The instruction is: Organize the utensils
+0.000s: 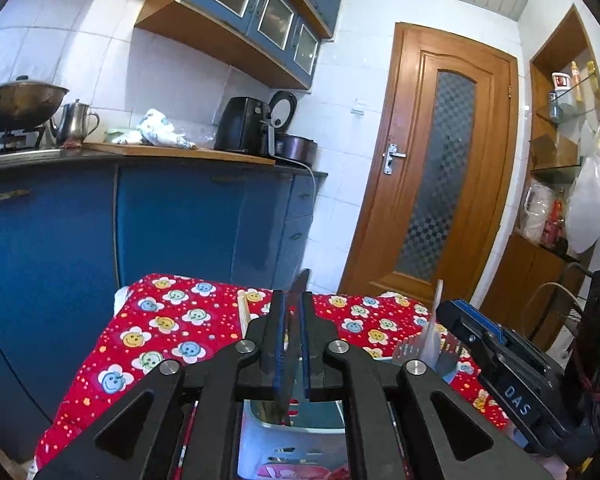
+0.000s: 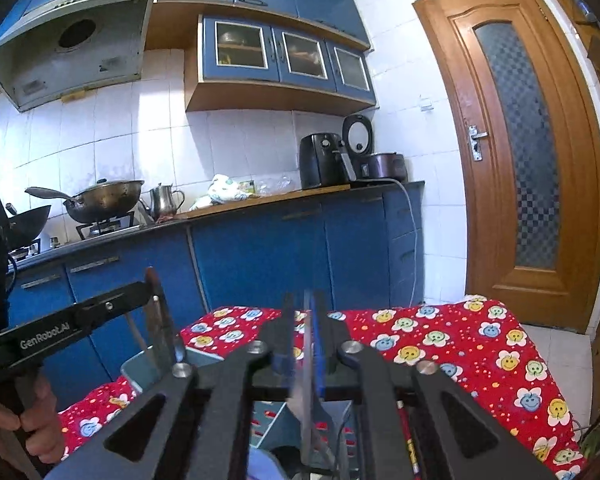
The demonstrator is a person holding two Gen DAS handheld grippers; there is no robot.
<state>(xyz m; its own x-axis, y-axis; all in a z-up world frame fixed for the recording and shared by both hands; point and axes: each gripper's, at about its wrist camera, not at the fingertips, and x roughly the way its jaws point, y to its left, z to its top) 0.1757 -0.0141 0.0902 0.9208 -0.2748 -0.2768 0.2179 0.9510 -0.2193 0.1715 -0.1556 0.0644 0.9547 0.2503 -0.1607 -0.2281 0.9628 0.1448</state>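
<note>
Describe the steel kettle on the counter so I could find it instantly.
Start at the blue kitchen counter along the tiled wall, then find the gas stove at its left end carrying a large wok. The kettle stands just right of that wok: small, upright, shiny steel, with a lid, spout and side handle.

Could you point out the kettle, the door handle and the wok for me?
kettle [image 1: 75, 122], left wrist view, on its steel body.
door handle [image 1: 393, 156], left wrist view, on the lever plate.
wok [image 2: 106, 198], right wrist view, on its outer side, on the stove.
</note>
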